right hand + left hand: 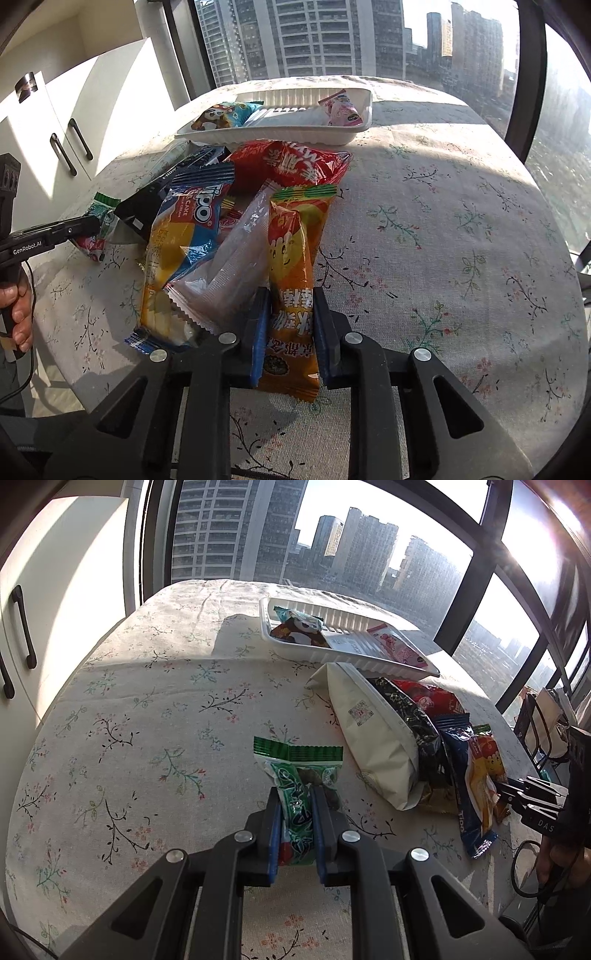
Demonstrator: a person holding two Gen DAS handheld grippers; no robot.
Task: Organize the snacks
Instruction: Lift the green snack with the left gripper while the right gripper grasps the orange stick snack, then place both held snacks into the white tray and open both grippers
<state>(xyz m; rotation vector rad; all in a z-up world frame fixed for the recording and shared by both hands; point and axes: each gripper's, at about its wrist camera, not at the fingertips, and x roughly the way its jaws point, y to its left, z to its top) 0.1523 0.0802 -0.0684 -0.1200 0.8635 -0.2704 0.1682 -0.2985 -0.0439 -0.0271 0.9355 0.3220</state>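
Note:
My left gripper [295, 794] is shut on a green snack packet [295, 771] lying on the floral tablecloth; it also shows in the right wrist view [99, 221]. My right gripper [290, 295] is shut on an orange snack packet [295, 251] at the near edge of a pile of snacks. The pile holds a blue Tipo cake packet [188, 229], a red bag [288, 162] and a clear packet [229, 273]. A white tray [332, 653] at the far side holds a panda packet [301, 627] and a pink packet [395, 646].
A cream bag [369, 738] and a black packet [410, 712] lie in the pile next to the tray. White cabinets [55, 602] stand left of the round table. Large windows run behind it. The tablecloth [461, 240] spreads to the right of the pile.

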